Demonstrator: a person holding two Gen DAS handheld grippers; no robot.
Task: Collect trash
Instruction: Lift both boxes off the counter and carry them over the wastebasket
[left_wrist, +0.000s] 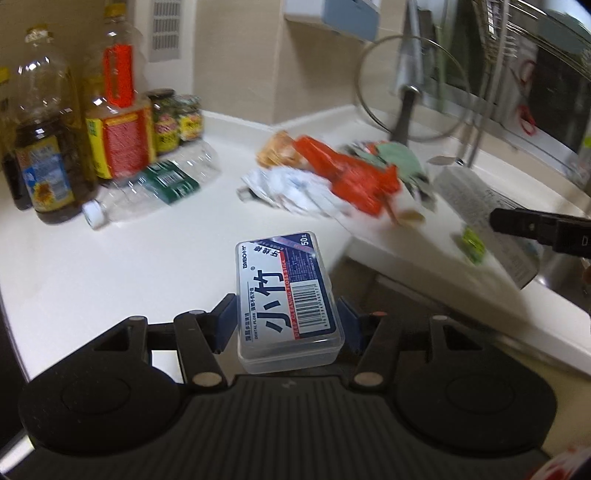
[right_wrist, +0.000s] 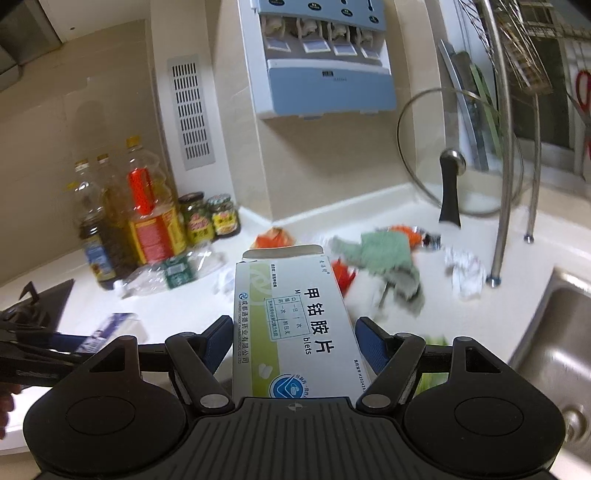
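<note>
- My left gripper (left_wrist: 282, 325) is clamped on a clear floss box (left_wrist: 286, 295), pads on its two long sides; the box sticks out ahead over the counter (left_wrist: 110, 266).
- My right gripper (right_wrist: 295, 347) is clamped on a white-and-green pill carton (right_wrist: 291, 325), top flap (right_wrist: 282, 252) open, carton held above the counter.
- Both held items are off the counter; no bin is visible in either view, so I can't tell where to drop them.
- Trash left on the counter: lying water bottle (left_wrist: 155, 188), orange wrapper (left_wrist: 351, 173), white crumpled wrapper (left_wrist: 291, 188), green rag (right_wrist: 388, 258), crumpled tissue (right_wrist: 465, 273) by the rack leg (right_wrist: 498, 240).
- Risk: the floss box is smooth plastic and gripped only near its back end; I judge a fast swing could let it pivot or slip out.
- Risk: the carton is thin card; squeezing harder could crush it, and the open flap may spill contents if tipped.
- Risk: the views are blurred, so I may clip the oil bottles (left_wrist: 48, 129), the jars (left_wrist: 177, 118) or the glass lid (right_wrist: 454, 162) leaning at the wall.
- Risk: the grippers are near each other; the right one shows at the edge of the left view, so they could collide.
- The sink (right_wrist: 554, 332) sits to the right; a dropped item could land in it.
</note>
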